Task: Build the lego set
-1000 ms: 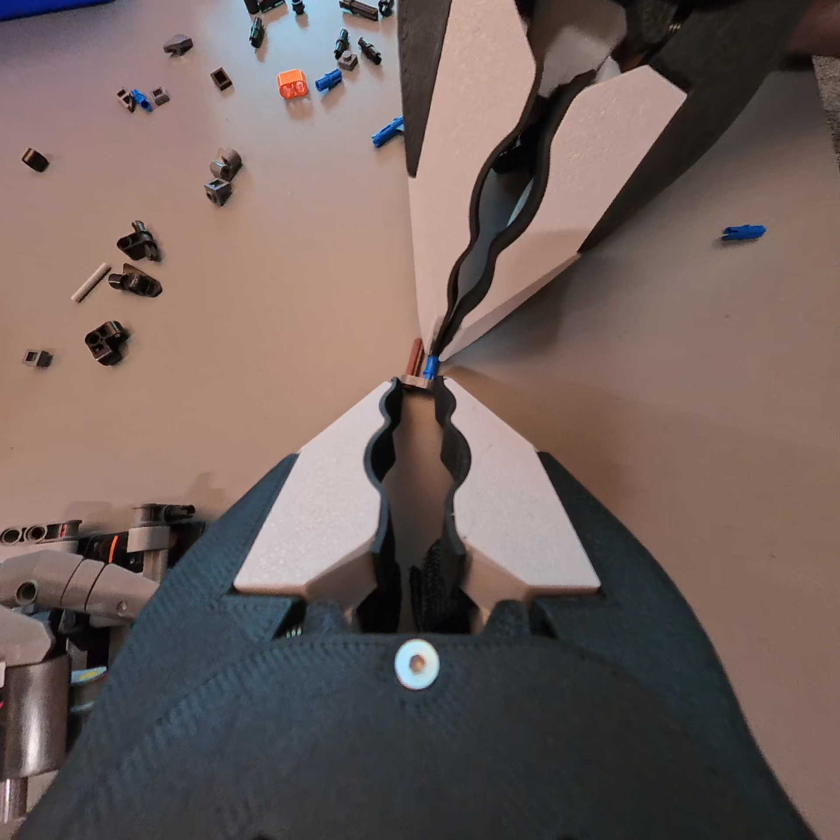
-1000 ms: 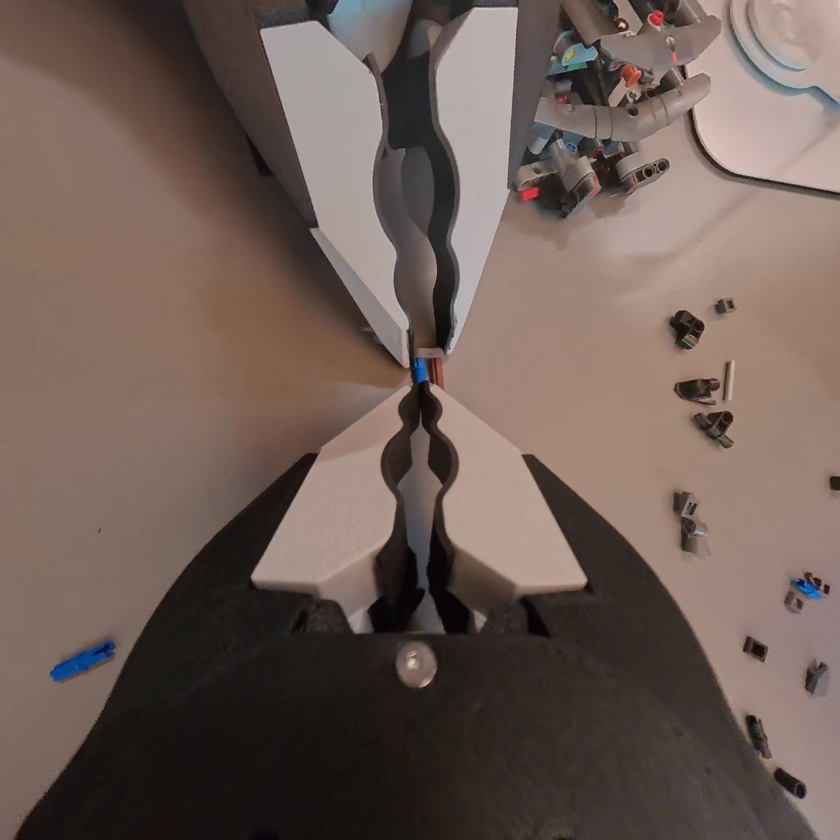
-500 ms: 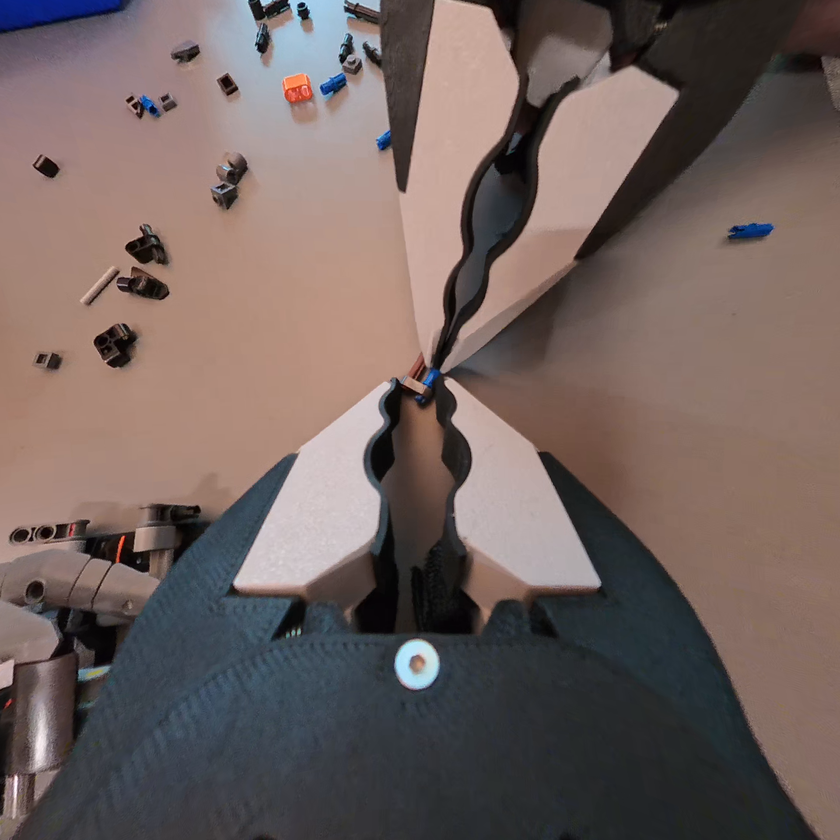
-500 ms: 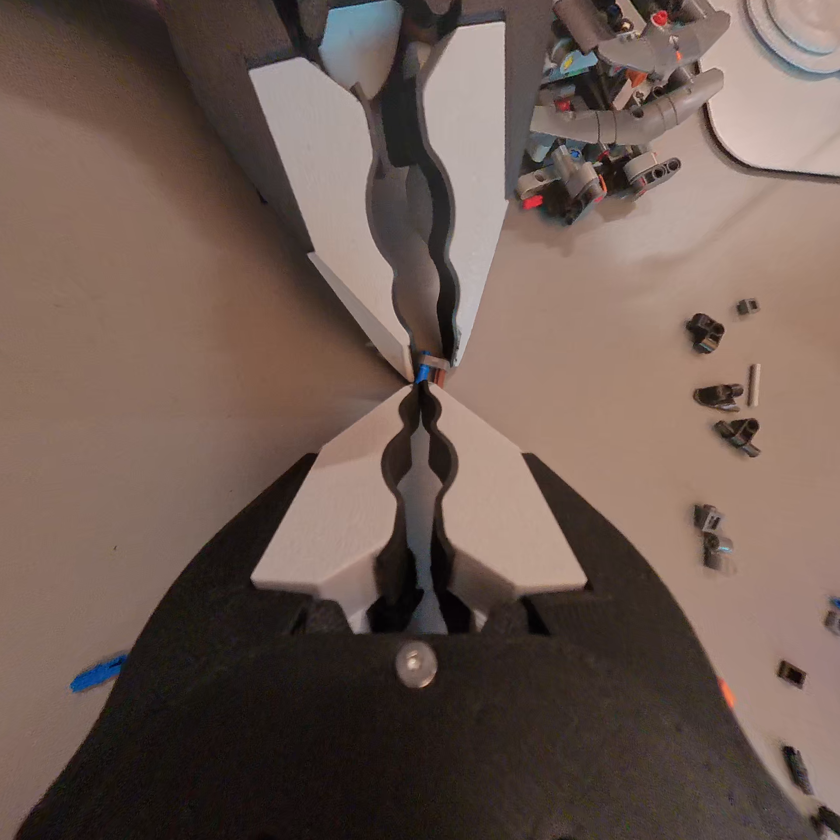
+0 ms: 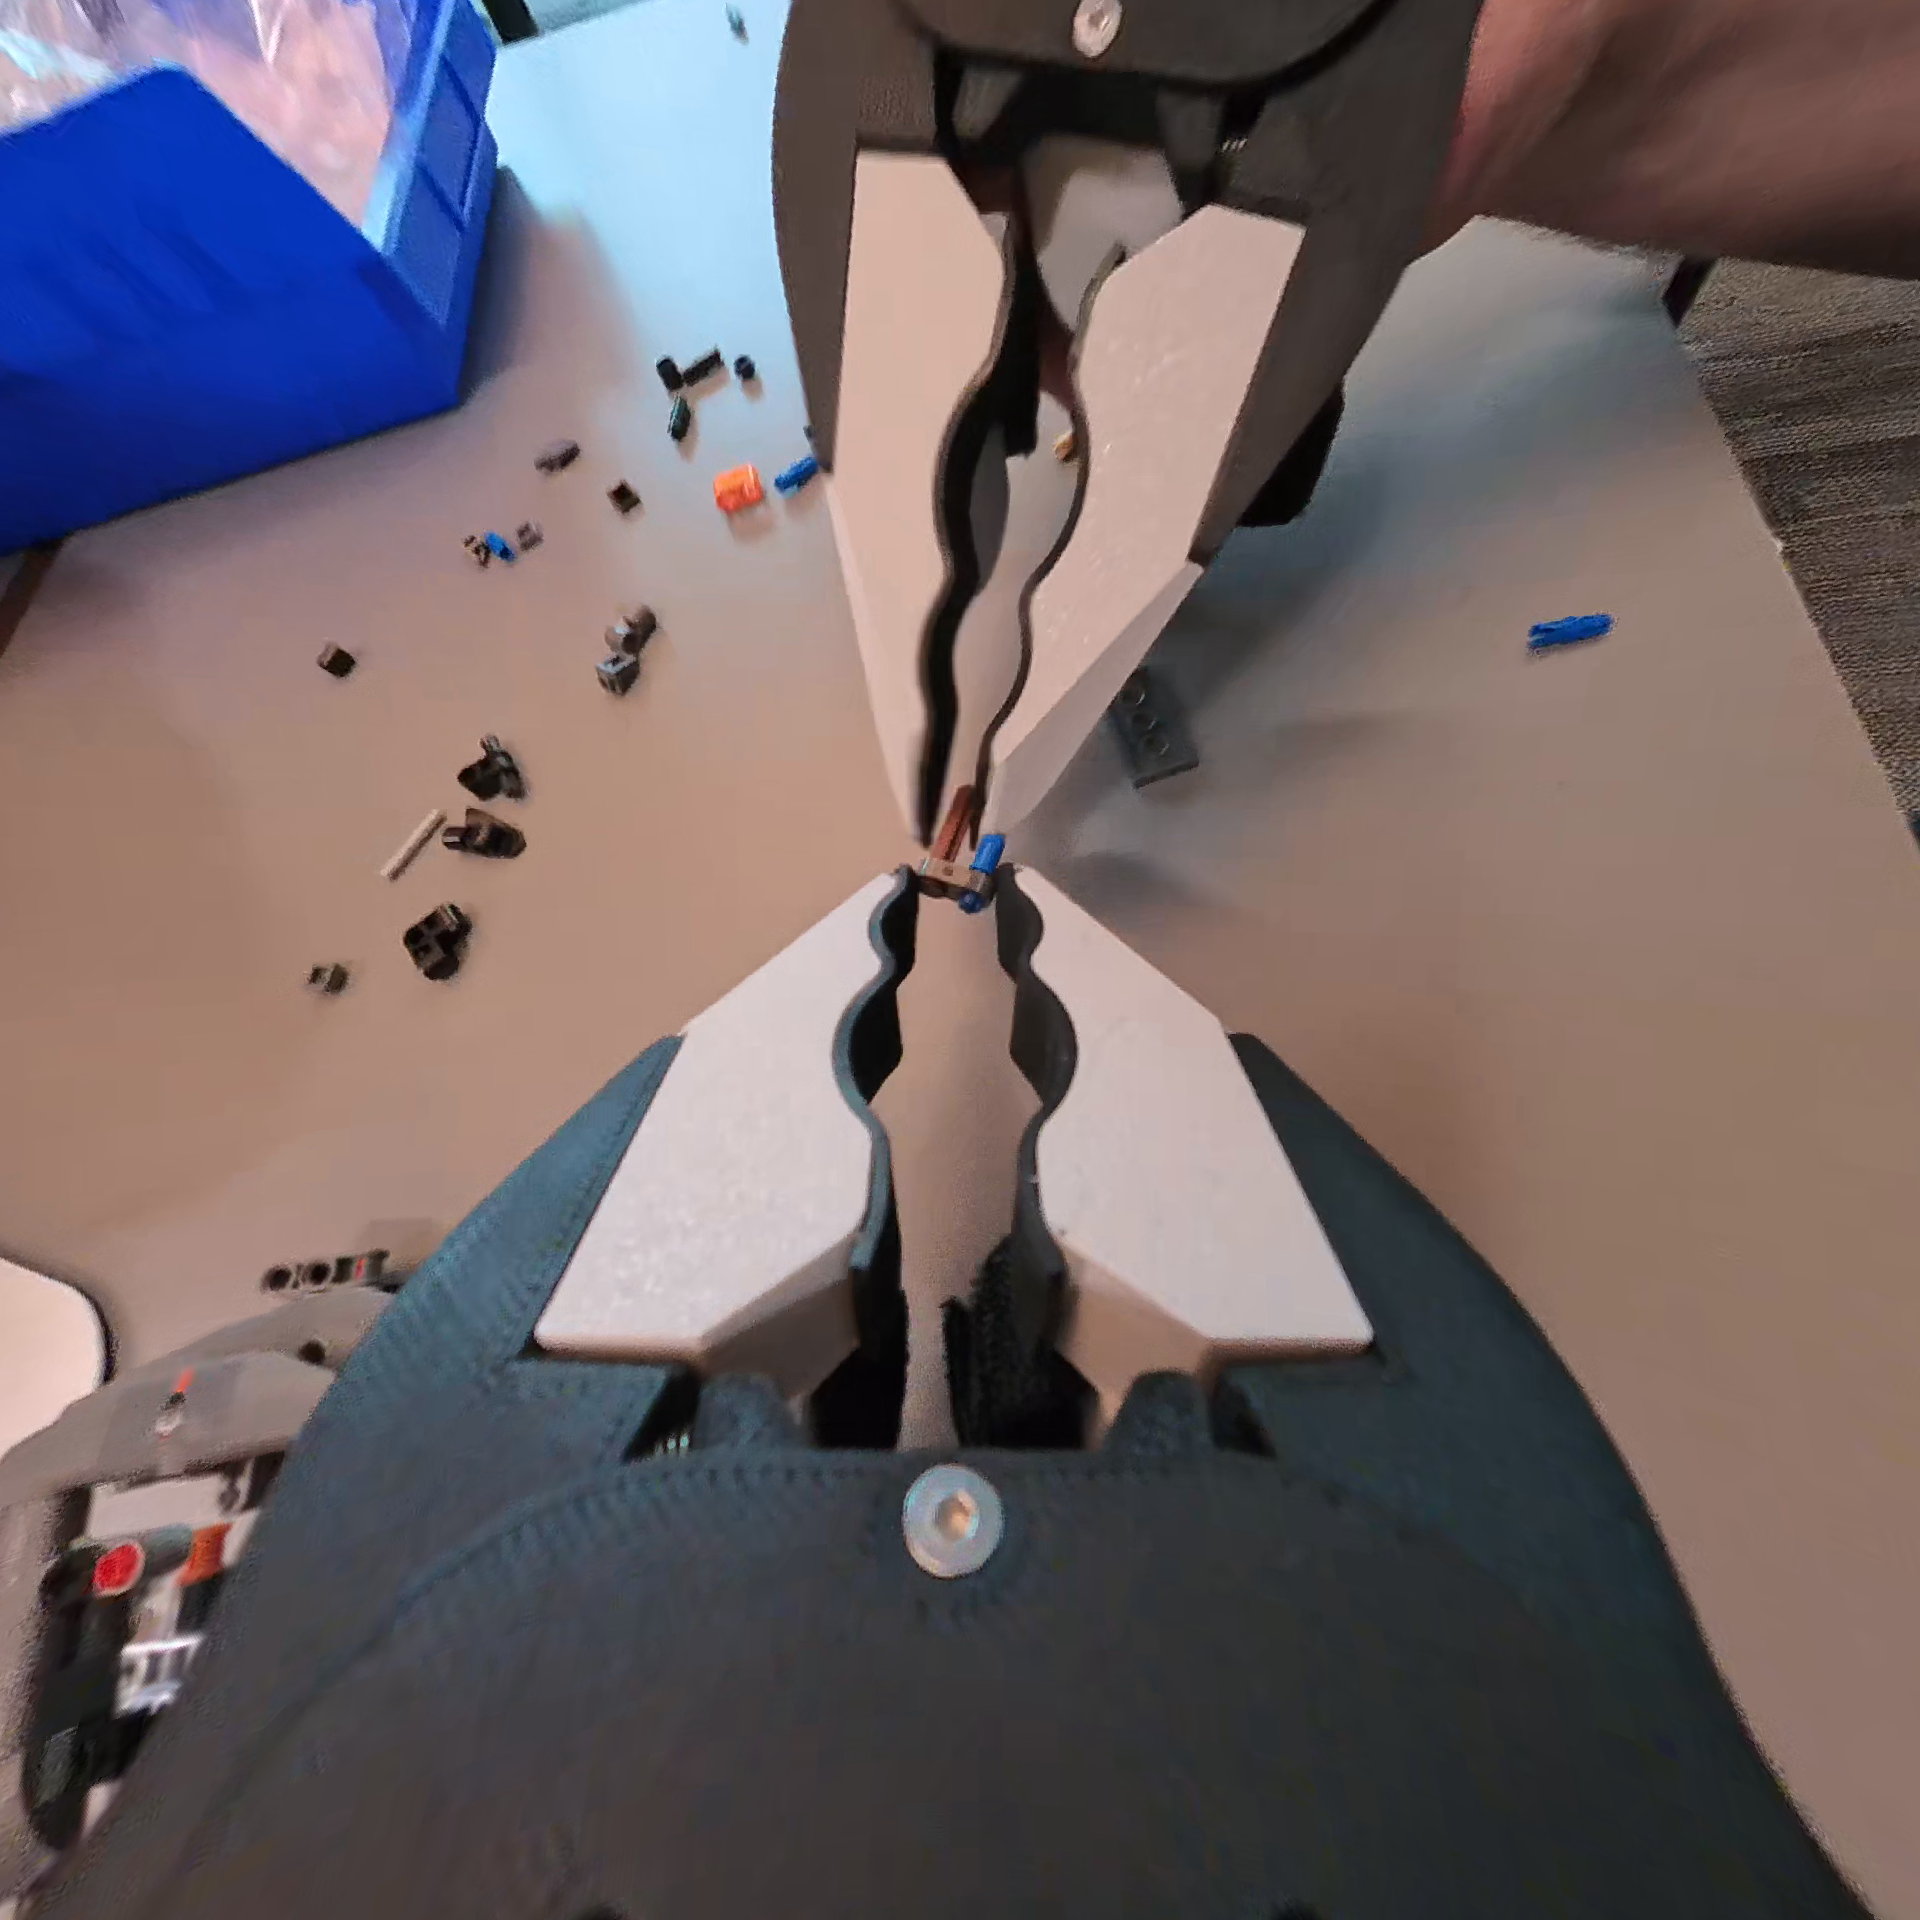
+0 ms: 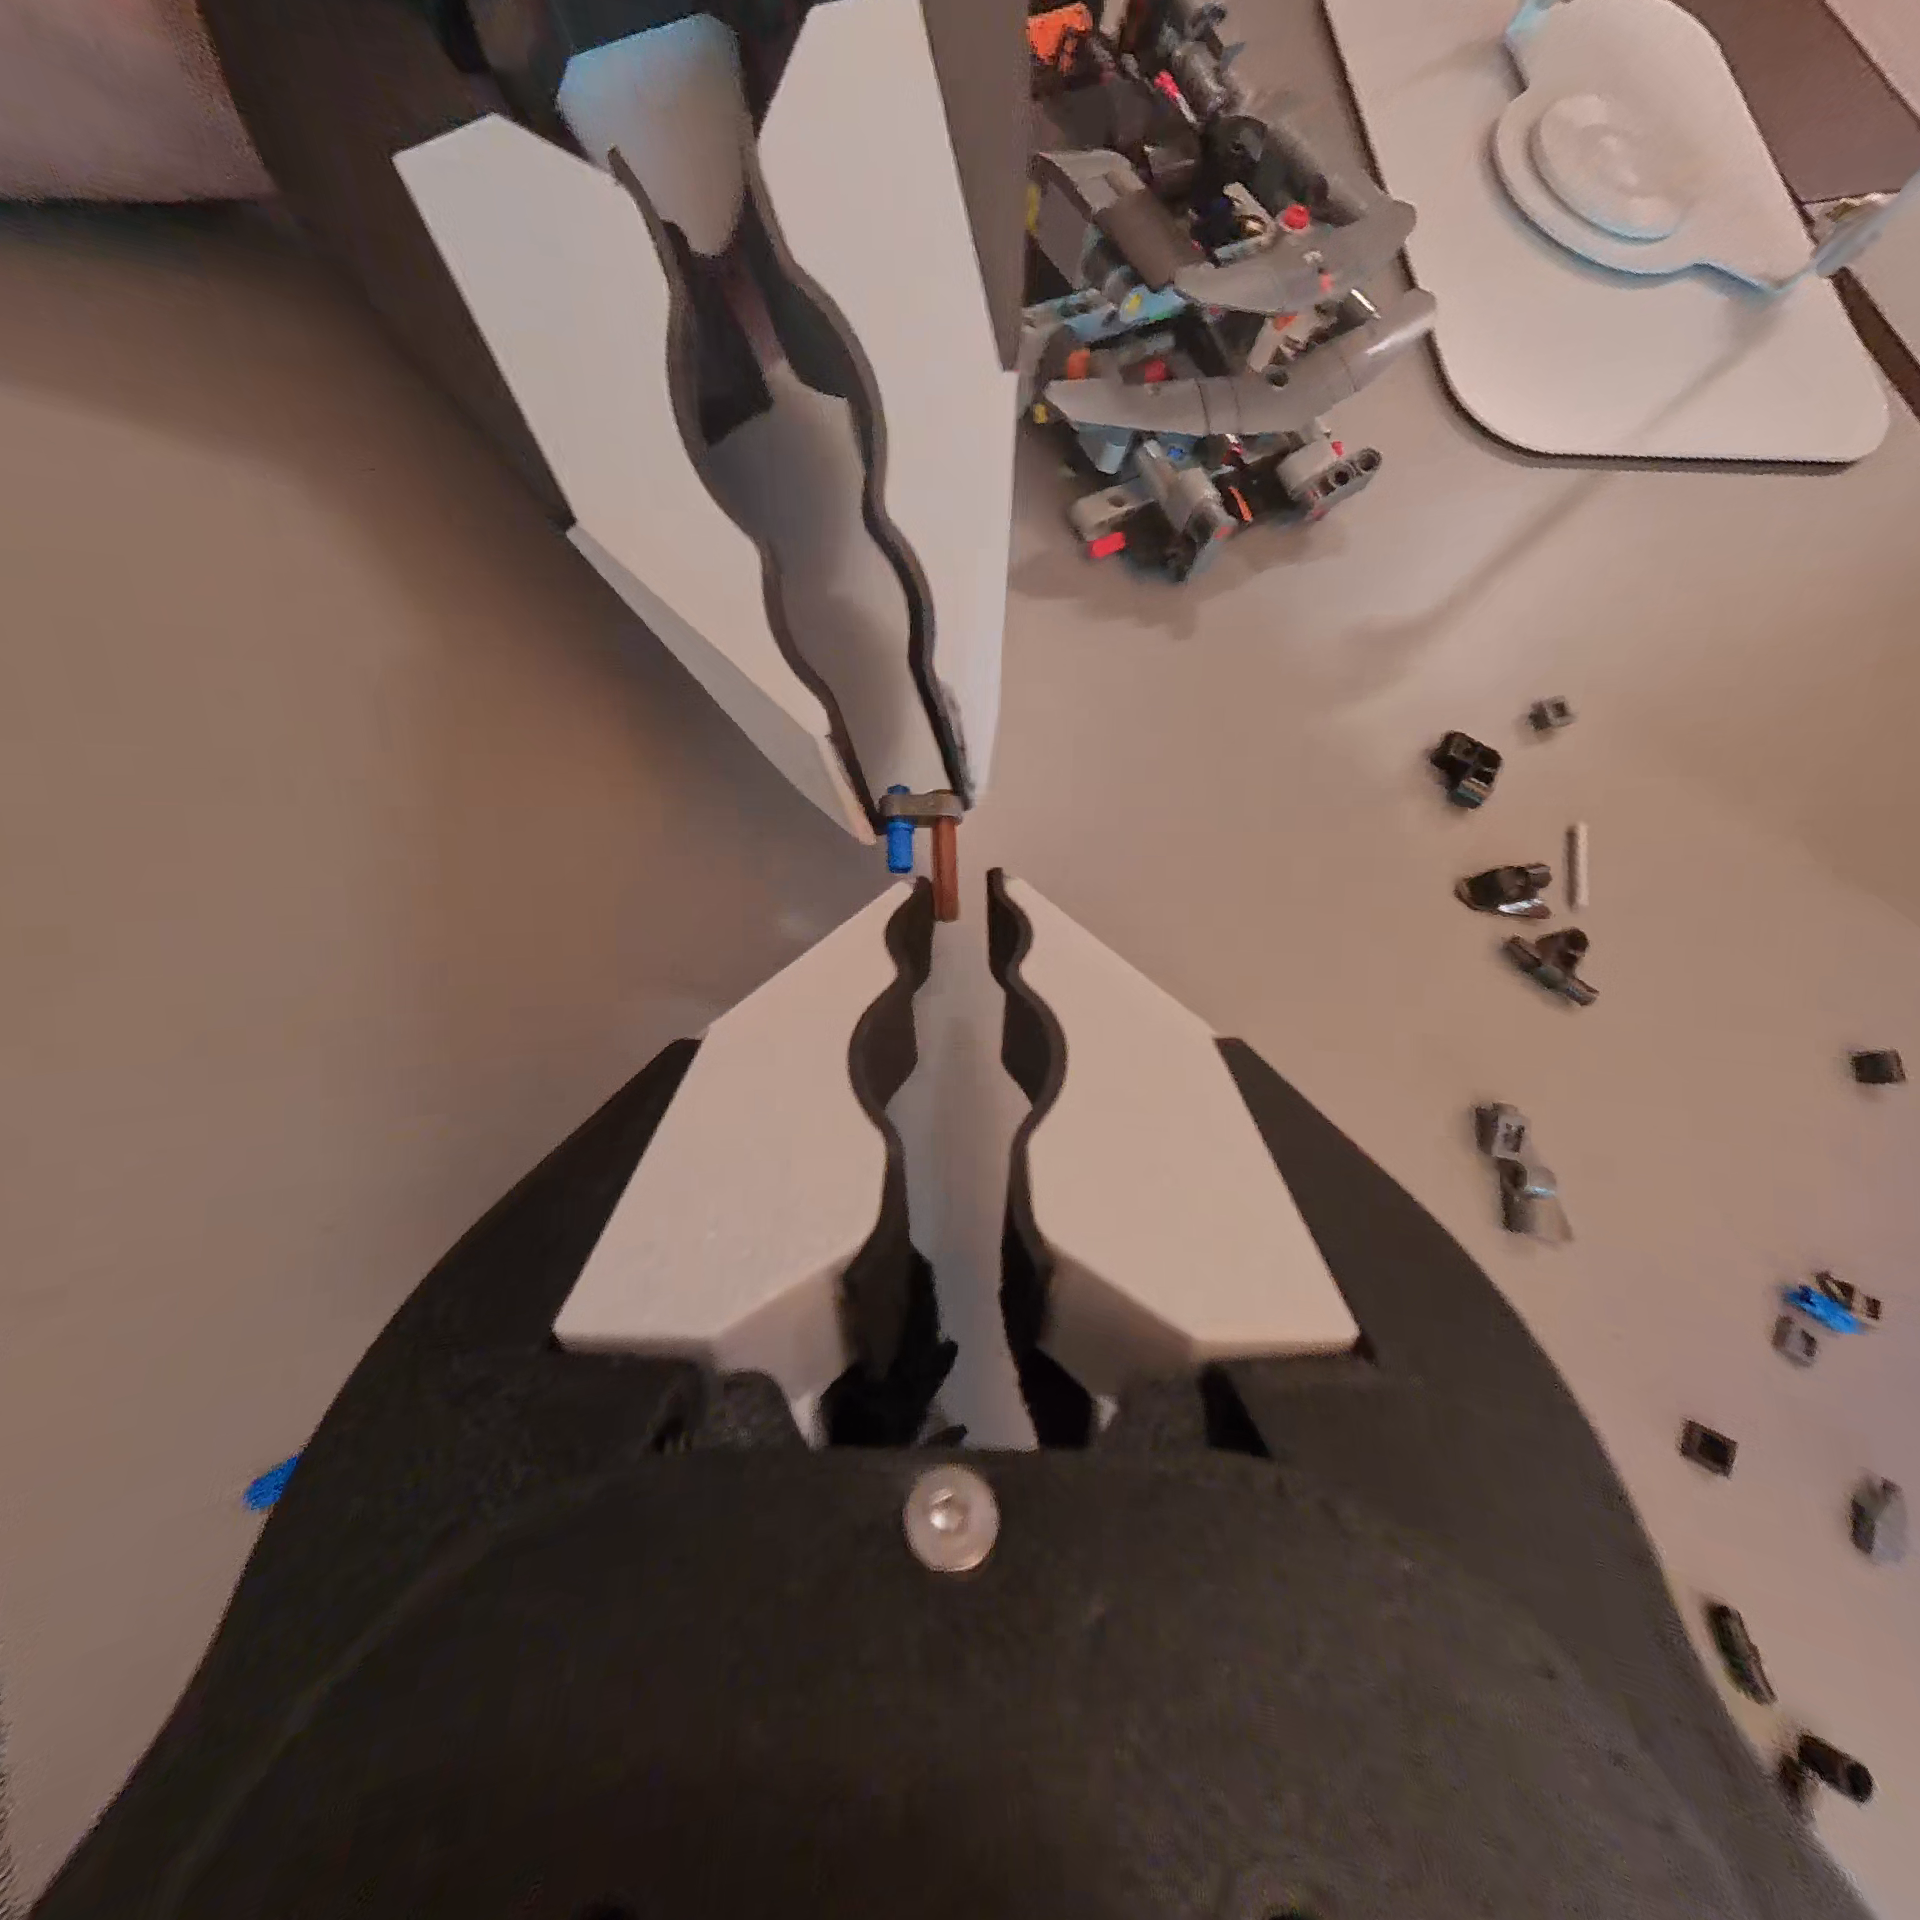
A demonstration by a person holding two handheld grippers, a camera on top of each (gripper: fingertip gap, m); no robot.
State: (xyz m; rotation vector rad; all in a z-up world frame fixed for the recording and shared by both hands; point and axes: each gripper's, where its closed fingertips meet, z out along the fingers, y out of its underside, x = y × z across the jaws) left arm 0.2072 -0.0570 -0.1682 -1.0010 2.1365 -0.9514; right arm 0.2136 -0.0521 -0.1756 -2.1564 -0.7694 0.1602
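My left gripper (image 5: 958,881) is shut on a small grey connector (image 5: 948,871) held above the table. A brown axle (image 5: 957,812) and a blue pin (image 5: 982,860) stick out of the connector. In the right wrist view the same connector (image 6: 921,802) sits in the left gripper's tips (image 6: 920,805), with the blue pin (image 6: 899,837) and the brown axle (image 6: 945,868) pointing at me. My right gripper (image 6: 954,883) is open, facing the left one tip to tip. The axle's end lies between its tips; I see no grip on it. It also shows in the left wrist view (image 5: 964,826).
A partly built grey model (image 6: 1195,343) stands by a white mat (image 6: 1662,312). Loose dark pieces (image 5: 468,831), an orange piece (image 5: 738,486), a dark plate (image 5: 1153,732) and a blue pin (image 5: 1569,631) lie on the table. A blue bin (image 5: 208,291) stands far left. The dark plate (image 5: 1153,732) is about equally far from each gripper, around 7 cm.
My right gripper has opened and let go of the blue pin, which now stays in the connector held by my left gripper. Both views have tilted up and show more of the room.
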